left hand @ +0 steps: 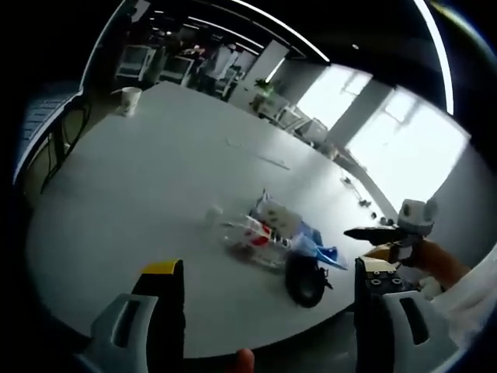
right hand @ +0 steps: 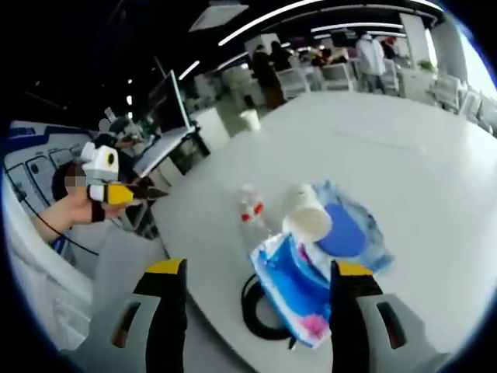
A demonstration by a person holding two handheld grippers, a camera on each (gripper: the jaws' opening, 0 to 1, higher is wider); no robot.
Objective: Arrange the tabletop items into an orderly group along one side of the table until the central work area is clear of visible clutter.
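Two grippers hover over a large white table [left hand: 155, 179], each with its jaws spread wide and nothing between them. In the left gripper view, the left gripper [left hand: 268, 299] rises from the bottom of the frame, and the clutter sits just right of centre, near the table's close edge: a clear plastic bottle [left hand: 237, 229] lying on its side, a crumpled blue and white packet [left hand: 283, 225], and a black coiled cable [left hand: 305, 281] at the edge. A white paper cup [left hand: 129, 99] stands alone in the upper left, well apart from the pile. The right gripper [left hand: 396, 233] enters from the right edge of that frame. In the right gripper view, the right gripper [right hand: 256, 311] points at the same pile, lower centre: a blue wet-wipe pack [right hand: 291, 291] with a white cup [right hand: 307, 217] lying on it, a blue pouch [right hand: 342, 229] behind, the small bottle [right hand: 250, 206] just left, and the cable loop [right hand: 256, 311] at the table's edge. The left gripper [right hand: 124, 193] shows at middle left. Everything looks light. The packets seem soft and likely slippery, best pinched at an edge or seam; the paper cup would probably crush under a hard squeeze, so its rim is safer; the bottle may roll, so its middle suits; the cable is floppy and best lifted through the coil.
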